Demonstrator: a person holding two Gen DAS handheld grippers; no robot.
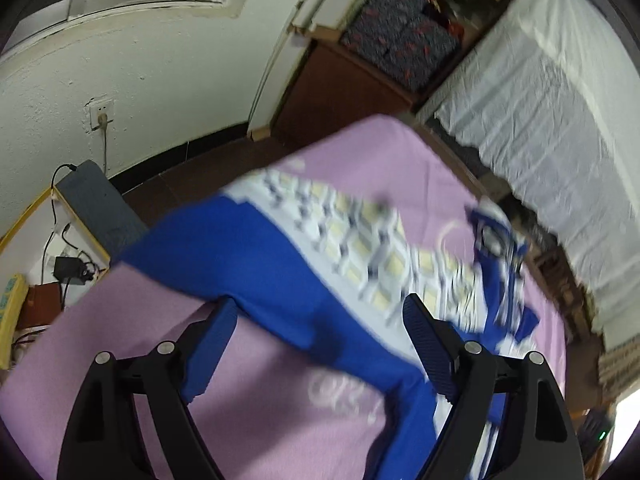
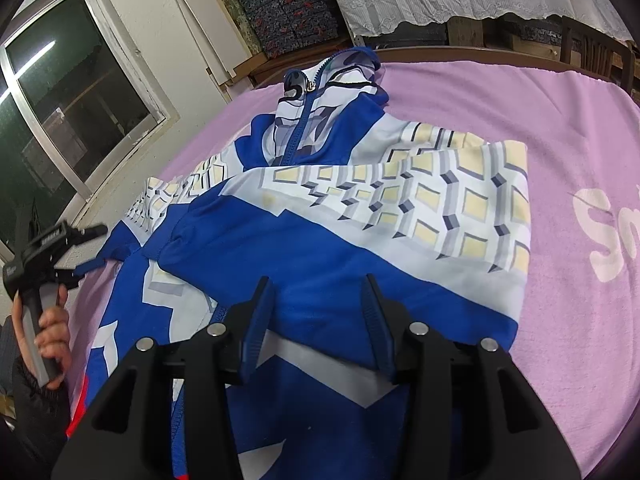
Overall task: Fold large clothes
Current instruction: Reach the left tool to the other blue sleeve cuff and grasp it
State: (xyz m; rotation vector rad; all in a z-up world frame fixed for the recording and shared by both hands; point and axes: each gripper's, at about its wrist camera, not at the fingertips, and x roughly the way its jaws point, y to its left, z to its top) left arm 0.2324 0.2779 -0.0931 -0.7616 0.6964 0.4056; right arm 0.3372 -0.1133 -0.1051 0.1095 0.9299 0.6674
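A blue and white zip jacket [image 2: 320, 216] with a cream block pattern lies on the purple cloth [image 2: 560, 128], one sleeve folded across its chest. It also shows blurred in the left wrist view [image 1: 280, 256]. My right gripper [image 2: 318, 286] is open, just above the jacket's lower front, holding nothing. My left gripper [image 1: 320, 316] is open above the jacket's blue sleeve, empty. The left gripper also shows in the right wrist view [image 2: 90, 248] at the jacket's left edge, held by a hand.
The purple cloth [image 1: 120, 360] covers a table with a wooden rim [image 2: 460, 54]. A white lace-covered surface [image 1: 540, 120] stands beyond it. Patterned boxes [image 2: 288, 12] sit on a shelf. A window [image 2: 72, 100] is at left. Cables and a socket [image 1: 100, 116] are on the wall.
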